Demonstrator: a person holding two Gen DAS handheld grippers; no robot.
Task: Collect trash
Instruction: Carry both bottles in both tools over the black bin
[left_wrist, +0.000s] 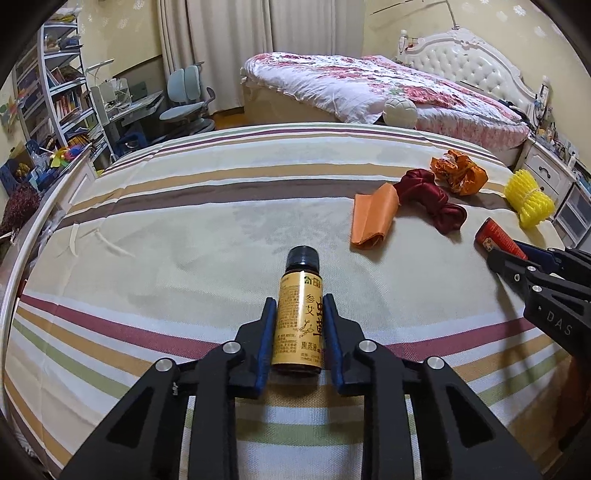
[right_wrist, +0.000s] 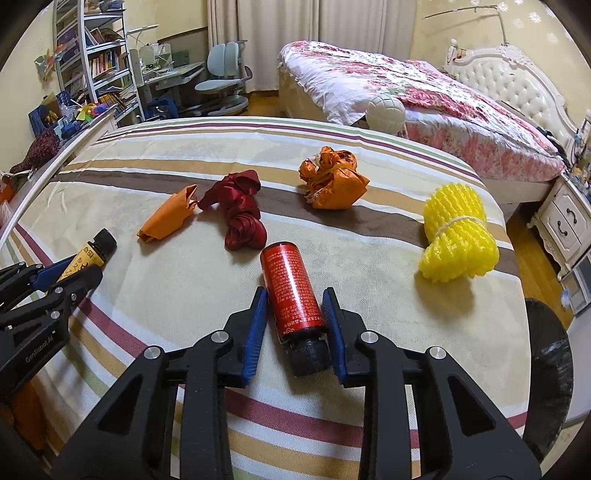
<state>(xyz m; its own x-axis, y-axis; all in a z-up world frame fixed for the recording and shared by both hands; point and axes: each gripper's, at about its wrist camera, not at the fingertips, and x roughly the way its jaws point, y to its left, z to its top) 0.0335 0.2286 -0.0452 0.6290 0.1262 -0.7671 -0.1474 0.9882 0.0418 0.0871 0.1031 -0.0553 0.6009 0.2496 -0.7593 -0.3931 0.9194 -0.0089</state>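
A yellow-labelled bottle (left_wrist: 300, 317) with a black cap lies on the striped table (left_wrist: 184, 229), between the fingers of my left gripper (left_wrist: 300, 306), which touch its sides. A red bottle (right_wrist: 293, 295) with a black cap lies between the fingers of my right gripper (right_wrist: 295, 299); small gaps show beside it. An orange folded wrapper (right_wrist: 166, 218), a dark red cloth wad (right_wrist: 243, 218), a crumpled orange bag (right_wrist: 334, 181) and a yellow foam net (right_wrist: 458, 236) lie further out. The right gripper (left_wrist: 509, 266) shows in the left wrist view, the left gripper (right_wrist: 77, 273) in the right wrist view.
A black bin (right_wrist: 550, 369) stands beside the table's right edge. Beyond the table are a flowered bed (right_wrist: 424, 99), a white ball (right_wrist: 386, 110), a desk chair (right_wrist: 221, 81), shelves (right_wrist: 96, 62) and a white drawer unit (right_wrist: 565, 218).
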